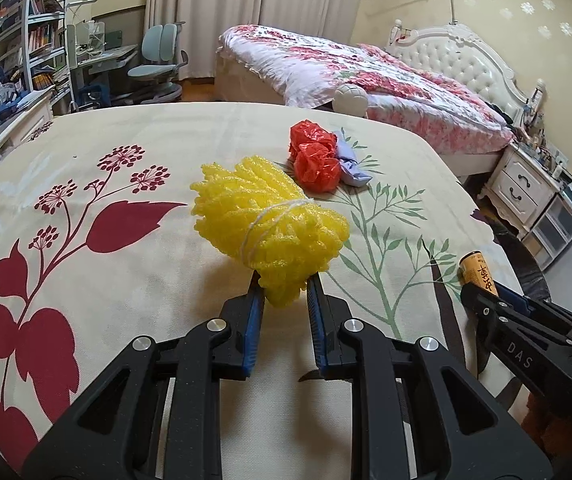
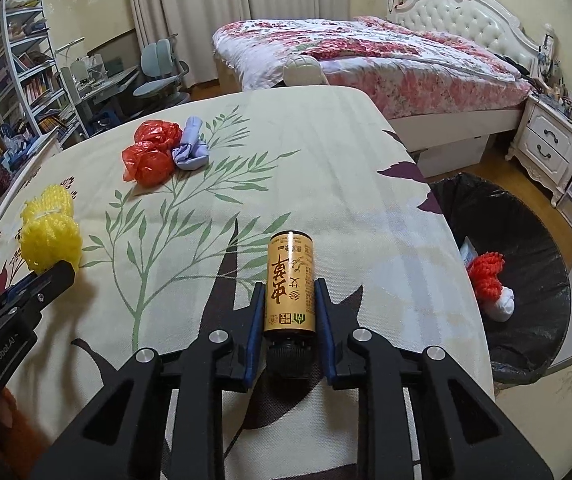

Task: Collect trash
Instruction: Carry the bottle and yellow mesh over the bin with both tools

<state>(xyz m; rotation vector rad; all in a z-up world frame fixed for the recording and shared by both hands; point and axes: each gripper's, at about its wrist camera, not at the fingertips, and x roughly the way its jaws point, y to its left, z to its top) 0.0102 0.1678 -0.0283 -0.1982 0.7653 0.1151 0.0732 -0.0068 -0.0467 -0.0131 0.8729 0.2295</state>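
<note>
A yellow foam net bundle [image 1: 267, 220] tied with white string lies on the floral tablecloth [image 1: 125, 152]. My left gripper [image 1: 284, 284] is shut on its near end; it also shows in the right wrist view [image 2: 51, 236]. My right gripper [image 2: 290, 294] is shut on a tan bottle [image 2: 290, 280] with a black cap, lying on the cloth; the bottle shows in the left wrist view [image 1: 478, 274] too. A red crumpled plastic bag [image 1: 316, 156] and a pale purple wad [image 1: 352, 162] lie together farther back.
A black-lined trash bin [image 2: 526, 280] stands on the floor right of the table, holding a red and white item [image 2: 488, 284]. Beyond are a bed [image 2: 366, 52], a white nightstand [image 2: 550, 144], a desk chair [image 1: 157, 64] and bookshelves [image 1: 37, 32].
</note>
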